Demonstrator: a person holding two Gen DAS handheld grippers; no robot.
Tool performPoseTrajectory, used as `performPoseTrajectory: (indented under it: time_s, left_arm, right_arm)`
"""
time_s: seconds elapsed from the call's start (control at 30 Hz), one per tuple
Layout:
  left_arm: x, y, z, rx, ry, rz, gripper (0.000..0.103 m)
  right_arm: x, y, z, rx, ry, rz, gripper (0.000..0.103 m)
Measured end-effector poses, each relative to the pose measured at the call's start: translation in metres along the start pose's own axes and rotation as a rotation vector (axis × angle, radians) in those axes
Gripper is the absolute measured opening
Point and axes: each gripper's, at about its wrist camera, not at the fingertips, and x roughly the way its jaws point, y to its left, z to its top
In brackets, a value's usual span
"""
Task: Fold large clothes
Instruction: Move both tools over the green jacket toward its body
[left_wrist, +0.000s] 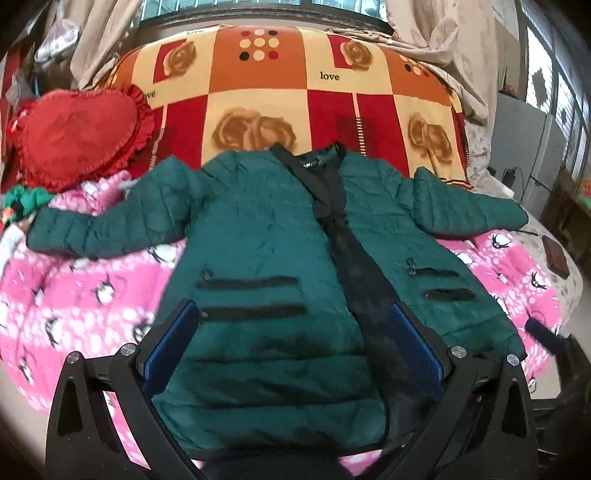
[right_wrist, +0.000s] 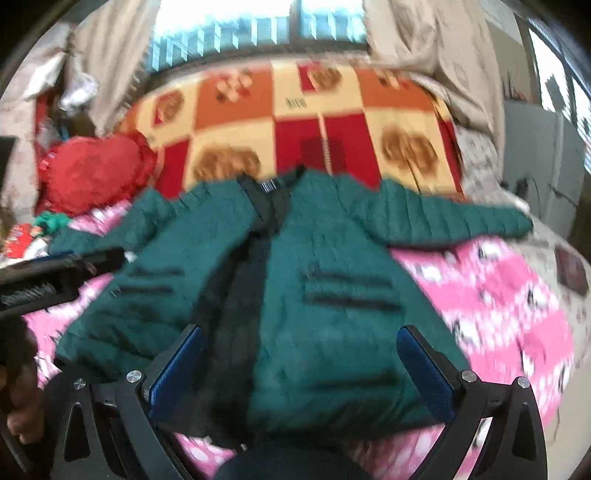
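Note:
A dark green quilted jacket (left_wrist: 258, 240) with a black lining lies flat and face up on the bed, front open, both sleeves spread sideways. It also shows in the right wrist view (right_wrist: 332, 280), which is blurred. My left gripper (left_wrist: 293, 317) is open and empty, hovering over the jacket's left front panel near its hem. My right gripper (right_wrist: 299, 339) is open and empty over the right front panel near the hem. The left gripper's body (right_wrist: 55, 273) shows at the left edge of the right wrist view, and the right gripper's fingertip (left_wrist: 539, 328) at the right of the left wrist view.
The jacket rests on a pink penguin-print blanket (left_wrist: 74, 295). Behind it lies an orange, red and cream patterned blanket (left_wrist: 314, 99). A red heart-shaped cushion (left_wrist: 81, 136) sits at the far left. A dark brown wallet-like object (left_wrist: 556, 254) lies at the bed's right edge. Curtains and a window are behind.

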Motion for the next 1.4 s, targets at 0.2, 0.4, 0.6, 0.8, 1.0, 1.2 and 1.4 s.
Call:
performPoseTrajectory:
  time_s: [0.2, 0.4, 0.6, 0.8, 1.0, 1.2, 1.4]
  left_arm:
    - [-0.001, -0.006, -0.001, 0.011, -0.019, 0.048, 0.103]
    - [-0.006, -0.007, -0.002, -0.003, -0.014, 0.060, 0.103]
    - [0.002, -0.011, -0.008, 0.024, 0.016, 0.121, 0.103]
    - [0.001, -0.006, -0.010, 0.008, 0.013, 0.090, 0.103]
    - [-0.001, -0.006, -0.011, 0.007, 0.012, 0.091, 0.103]
    - [-0.001, -0.007, -0.012, 0.008, 0.009, 0.087, 0.103]
    - [0.000, -0.007, -0.013, -0.002, 0.014, 0.088, 0.103]
  right_arm:
    - [-0.005, 0.000, -0.006, -0.006, -0.036, -0.013, 0.103]
    - [-0.004, 0.011, -0.008, -0.047, -0.035, -0.020, 0.103]
    - [-0.003, 0.007, -0.007, -0.033, -0.039, -0.030, 0.103]
    - [0.001, 0.006, -0.006, -0.027, -0.022, -0.042, 0.103]
    - [0.001, 0.010, -0.005, -0.047, -0.025, -0.059, 0.103]
    - [0.000, 0.010, -0.005, -0.047, -0.027, -0.060, 0.103]
    - [0.000, 0.009, -0.005, -0.044, -0.026, -0.058, 0.103]
